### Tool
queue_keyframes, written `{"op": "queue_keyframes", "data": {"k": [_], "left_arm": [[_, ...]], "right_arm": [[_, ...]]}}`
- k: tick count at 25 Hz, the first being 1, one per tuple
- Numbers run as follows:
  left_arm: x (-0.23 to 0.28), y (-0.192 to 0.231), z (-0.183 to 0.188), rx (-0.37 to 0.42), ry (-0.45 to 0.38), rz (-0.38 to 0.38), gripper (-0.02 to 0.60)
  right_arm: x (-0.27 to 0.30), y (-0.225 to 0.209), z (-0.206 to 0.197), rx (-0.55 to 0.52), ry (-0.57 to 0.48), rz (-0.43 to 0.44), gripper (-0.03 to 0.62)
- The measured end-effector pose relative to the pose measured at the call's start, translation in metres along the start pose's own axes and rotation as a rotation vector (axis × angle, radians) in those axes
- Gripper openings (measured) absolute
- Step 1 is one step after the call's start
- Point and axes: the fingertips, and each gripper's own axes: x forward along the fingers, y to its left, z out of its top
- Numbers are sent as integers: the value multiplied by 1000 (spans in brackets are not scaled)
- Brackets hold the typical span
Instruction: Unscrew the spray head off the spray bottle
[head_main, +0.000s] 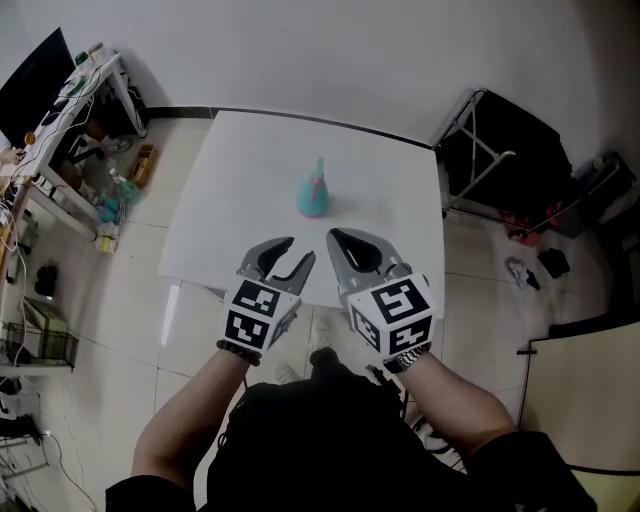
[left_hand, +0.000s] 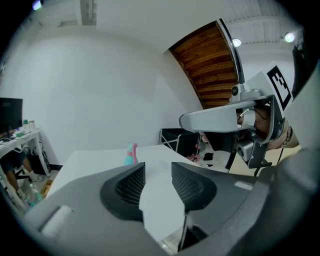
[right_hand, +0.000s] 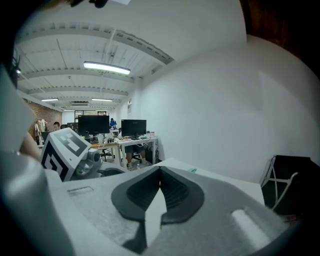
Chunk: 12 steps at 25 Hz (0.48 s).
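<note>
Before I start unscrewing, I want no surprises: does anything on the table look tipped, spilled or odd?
Nothing stands out. The spray bottle stands upright on the white table, spray head on, no spill visible around it.

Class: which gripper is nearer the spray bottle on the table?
Right, narrowly. The right gripper, shut, reaches closest, just right of the spray bottle; the left gripper, open, sits slightly further back, to its left.

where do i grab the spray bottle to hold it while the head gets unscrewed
Grip the bottle around its wide lower body, coming in level from the near side with the open left gripper. It stands upright and tapers toward the head, so a low hold likely sits steadier and leaves the head free.
</note>
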Motion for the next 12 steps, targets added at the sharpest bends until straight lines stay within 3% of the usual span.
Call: {"op": "queue_keyframes", "data": {"k": [12], "left_arm": [[73,23,-17,-75,59,58,285]], "right_arm": [[28,-58,-18,17,65,36,-8]]}}
